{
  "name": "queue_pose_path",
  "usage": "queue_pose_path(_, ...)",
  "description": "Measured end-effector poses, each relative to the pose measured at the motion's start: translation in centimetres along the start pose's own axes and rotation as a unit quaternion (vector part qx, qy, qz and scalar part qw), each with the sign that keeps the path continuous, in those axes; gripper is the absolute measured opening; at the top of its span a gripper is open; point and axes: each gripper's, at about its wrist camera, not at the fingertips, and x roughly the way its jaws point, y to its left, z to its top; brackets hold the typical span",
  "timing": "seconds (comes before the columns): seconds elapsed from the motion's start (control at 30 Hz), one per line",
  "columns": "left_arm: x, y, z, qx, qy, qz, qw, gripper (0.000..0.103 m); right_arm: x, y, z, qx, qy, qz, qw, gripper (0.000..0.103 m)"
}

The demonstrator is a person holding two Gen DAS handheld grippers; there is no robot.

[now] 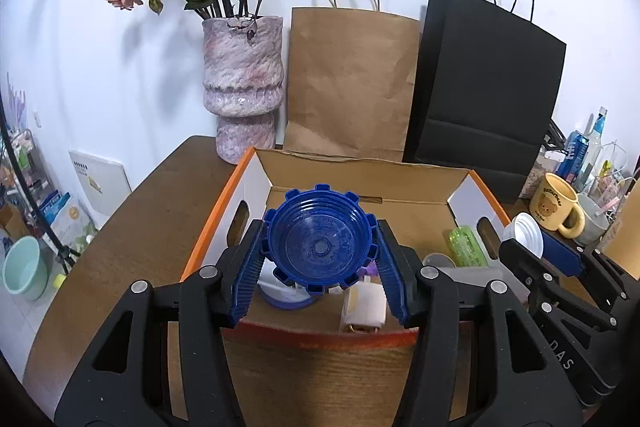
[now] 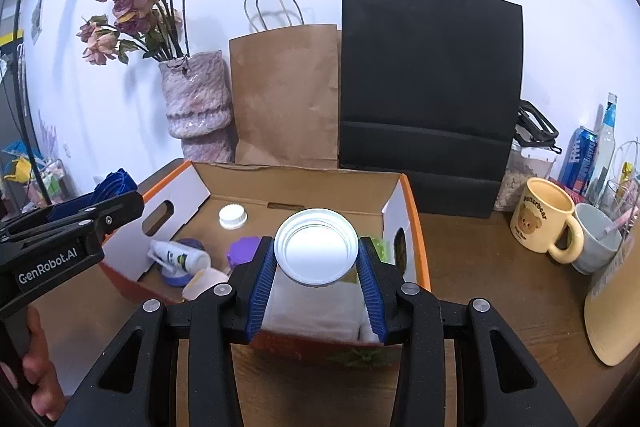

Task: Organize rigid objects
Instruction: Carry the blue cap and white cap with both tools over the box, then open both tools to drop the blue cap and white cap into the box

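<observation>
Your left gripper (image 1: 320, 247) has its ribbed blue fingers (image 1: 248, 279) pressed on either side of a large blue plastic screw lid with a notched rim (image 1: 320, 243), its hollow side facing you, held above the near-left part of the open orange-edged cardboard box (image 1: 216, 227). Your right gripper (image 2: 316, 253) clamps a round white plastic lid (image 2: 316, 251) the same way, above the box's near-right part. The box sits on the brown wooden table (image 1: 140, 227), near its back edge, just in front of the brown paper bag (image 1: 352, 83) and black paper bag (image 2: 428, 87). A yellow bear mug (image 2: 544, 223) stands toward the table's right edge.
</observation>
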Motion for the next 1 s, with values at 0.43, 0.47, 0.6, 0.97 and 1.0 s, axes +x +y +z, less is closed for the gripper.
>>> queue_pose_path(0.43, 3.9, 0.2, 1.3, 0.015, 0.006, 0.019, 0.9997, 0.049, 4.6, 0.7, 1.5, -0.01, 0.012, 0.013, 1.0, 0.045)
queue_pose_path(0.47, 4.2, 0.2, 1.4, 0.016, 0.007, 0.021, 0.9996, 0.049, 4.8, 0.7, 1.6, -0.01, 0.013, 0.013, 1.0, 0.045)
queue_pose_path(0.6, 5.4, -0.1, 1.6, 0.023, 0.011, 0.023, 0.9994, 0.049, 6.0, 0.2, 1.7, -0.004, 0.018, 0.009, 1.0, 0.045)
queue_pose_path(0.97, 6.2, 0.2, 1.8, 0.023, 0.007, 0.015, 0.9996, 0.05, 6.9, 0.2, 0.7, -0.018, 0.031, -0.001, 0.999, 0.045)
queue_pose_path(1.0, 6.2, 0.4, 1.8, 0.021, 0.007, 0.014, 0.9997, 0.05, 6.8, 0.3, 0.7, -0.022, 0.03, -0.004, 0.999, 0.045)
